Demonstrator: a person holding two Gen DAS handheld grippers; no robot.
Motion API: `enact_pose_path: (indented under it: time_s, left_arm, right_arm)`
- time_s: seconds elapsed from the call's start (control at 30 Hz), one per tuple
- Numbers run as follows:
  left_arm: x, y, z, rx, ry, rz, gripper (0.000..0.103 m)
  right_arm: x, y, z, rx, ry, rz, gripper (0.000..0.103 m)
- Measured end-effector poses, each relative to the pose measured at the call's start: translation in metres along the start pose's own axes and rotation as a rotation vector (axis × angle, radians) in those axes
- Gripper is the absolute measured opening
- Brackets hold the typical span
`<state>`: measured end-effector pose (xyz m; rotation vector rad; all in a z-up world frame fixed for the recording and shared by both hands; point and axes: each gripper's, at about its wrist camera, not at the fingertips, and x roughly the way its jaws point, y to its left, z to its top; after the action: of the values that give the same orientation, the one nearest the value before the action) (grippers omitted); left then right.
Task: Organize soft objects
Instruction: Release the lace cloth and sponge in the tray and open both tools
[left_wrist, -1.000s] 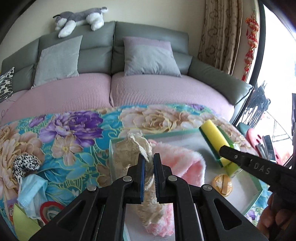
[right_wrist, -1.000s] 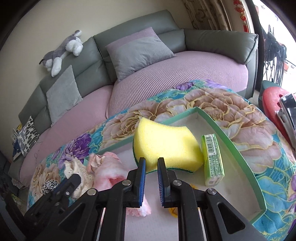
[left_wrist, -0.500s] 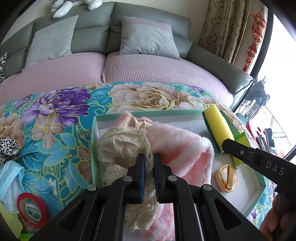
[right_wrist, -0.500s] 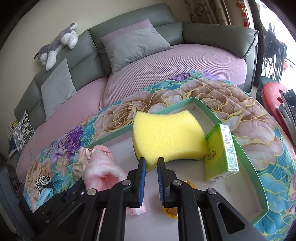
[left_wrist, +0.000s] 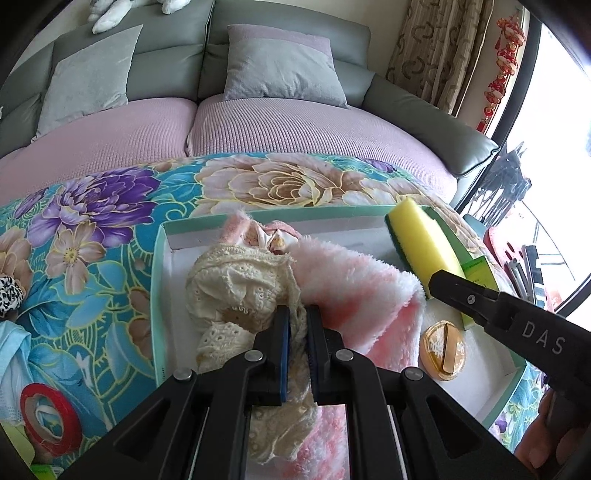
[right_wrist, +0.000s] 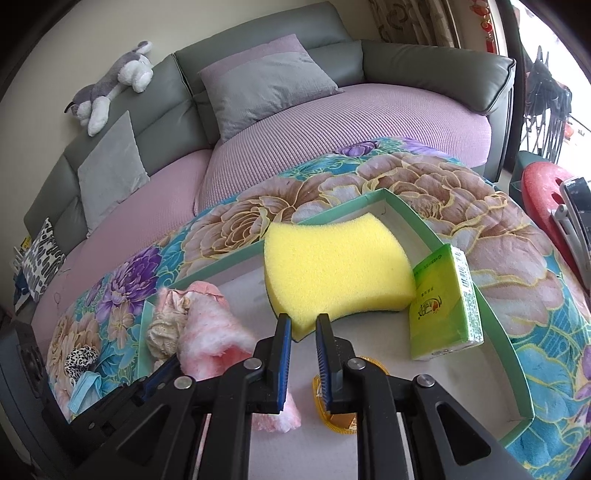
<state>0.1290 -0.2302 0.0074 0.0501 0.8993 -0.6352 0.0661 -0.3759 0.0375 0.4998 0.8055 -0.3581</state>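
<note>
A cream lace cloth (left_wrist: 236, 280) lies in the green tray (left_wrist: 157, 288) against a pink fluffy cloth (left_wrist: 354, 284). My left gripper (left_wrist: 297, 314) is shut on a fold of the lace cloth, low over the tray floor. At the tray's far right corner a yellow sponge (right_wrist: 332, 266) stands tilted and leans on a green tissue pack (right_wrist: 443, 306). My right gripper (right_wrist: 304, 325) has the sponge's near corner between its pads. Its jaws are opening slightly, and the foam still fills the gap. In the left wrist view the sponge (left_wrist: 417, 240) shows edge-on behind one of the right fingers (left_wrist: 465, 295).
An orange round object (left_wrist: 443, 350) lies on the tray floor near the right gripper. A red tape roll (left_wrist: 48, 417), a blue face mask (left_wrist: 14, 354) and a leopard scrunchie (left_wrist: 9, 295) lie on the floral blanket left of the tray. A sofa (right_wrist: 332, 110) with cushions stands behind.
The left gripper sank with the lace cloth into the tray beside the pink cloth. The right jaws widened a little on the sponge, and the tissue pack tipped up beside it.
</note>
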Motion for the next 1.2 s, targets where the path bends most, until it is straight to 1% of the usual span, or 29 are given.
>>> enact_pose_path:
  time_s: [0.07, 0.13, 0.17, 0.2, 0.23, 0.27, 0.3, 0.33, 0.37, 0.47, 0.57, 0.63, 0.7, 0.77, 0.83, 0.9, 0.93, 0.97, 1.03, 1.13, 1.2]
  left_arm:
    - [-0.004, 0.000, 0.002, 0.000, -0.002, 0.004, 0.009]
    - [-0.007, 0.001, 0.003, -0.008, -0.001, 0.003, 0.015]
    - [-0.009, 0.002, 0.004, -0.011, 0.000, 0.003, 0.024]
    - [-0.012, 0.002, 0.005, -0.014, 0.000, 0.003, 0.039]
    - [-0.014, 0.003, 0.006, -0.014, -0.002, 0.002, 0.048]
    - [-0.018, 0.003, 0.007, -0.014, -0.007, 0.002, 0.061]
    - [-0.022, 0.003, 0.008, -0.014, -0.016, 0.004, 0.063]
    - [-0.025, 0.003, 0.009, -0.015, -0.025, 0.007, 0.063]
    - [-0.028, 0.003, 0.010, -0.018, -0.031, 0.008, 0.063]
    - [-0.037, 0.006, 0.013, -0.025, -0.043, 0.008, 0.063]
    - [-0.043, 0.012, 0.015, -0.041, -0.051, 0.021, 0.064]
    - [-0.048, 0.017, 0.017, -0.058, -0.061, 0.030, 0.067]
    - [-0.054, 0.023, 0.018, -0.072, -0.074, 0.042, 0.074]
    - [-0.058, 0.029, 0.019, -0.083, -0.084, 0.055, 0.076]
    - [-0.061, 0.034, 0.019, -0.100, -0.088, 0.077, 0.078]
    - [-0.062, 0.040, 0.019, -0.115, -0.086, 0.105, 0.084]
    - [-0.063, 0.044, 0.019, -0.120, -0.086, 0.122, 0.084]
    - [-0.064, 0.048, 0.019, -0.127, -0.086, 0.149, 0.084]
    - [-0.066, 0.056, 0.018, -0.142, -0.089, 0.194, 0.085]
    - [-0.068, 0.070, 0.016, -0.175, -0.086, 0.251, 0.089]
    - [-0.069, 0.079, 0.015, -0.198, -0.080, 0.293, 0.091]
  right_arm:
    - [-0.002, 0.000, 0.001, 0.005, -0.008, -0.004, 0.017]
    - [-0.006, 0.000, 0.002, 0.001, -0.013, -0.004, 0.017]
    - [-0.008, 0.000, 0.003, 0.000, -0.020, -0.009, 0.017]
    - [-0.011, 0.000, 0.004, -0.002, -0.026, -0.010, 0.017]
    - [-0.014, 0.000, 0.005, -0.003, -0.031, -0.007, 0.019]
    - [-0.017, 0.001, 0.006, -0.004, -0.039, -0.005, 0.024]
    - [-0.020, 0.001, 0.006, -0.003, -0.047, -0.006, 0.026]
    - [-0.023, 0.001, 0.007, -0.004, -0.054, -0.008, 0.029]
    - [-0.026, 0.001, 0.008, -0.006, -0.060, -0.011, 0.030]
    - [-0.032, 0.000, 0.010, -0.006, -0.065, -0.028, 0.030]
    - [-0.034, -0.002, 0.011, -0.005, -0.048, -0.052, 0.030]
    - [-0.033, -0.004, 0.010, -0.011, -0.030, -0.076, 0.030]
    - [-0.031, -0.004, 0.010, -0.024, -0.015, -0.101, 0.030]
    - [-0.029, -0.003, 0.009, -0.037, -0.004, -0.119, 0.030]
    - [-0.026, -0.002, 0.008, -0.051, 0.011, -0.127, 0.030]
    - [-0.022, 0.000, 0.006, -0.067, 0.029, -0.136, 0.038]
    - [-0.021, 0.002, 0.006, -0.074, 0.033, -0.142, 0.045]
    - [-0.021, 0.003, 0.005, -0.083, 0.037, -0.147, 0.047]
    - [-0.020, 0.007, 0.004, -0.099, 0.037, -0.148, 0.047]
    - [-0.020, 0.011, 0.003, -0.112, 0.039, -0.144, 0.047]
    - [-0.019, 0.014, 0.003, -0.123, 0.040, -0.146, 0.050]
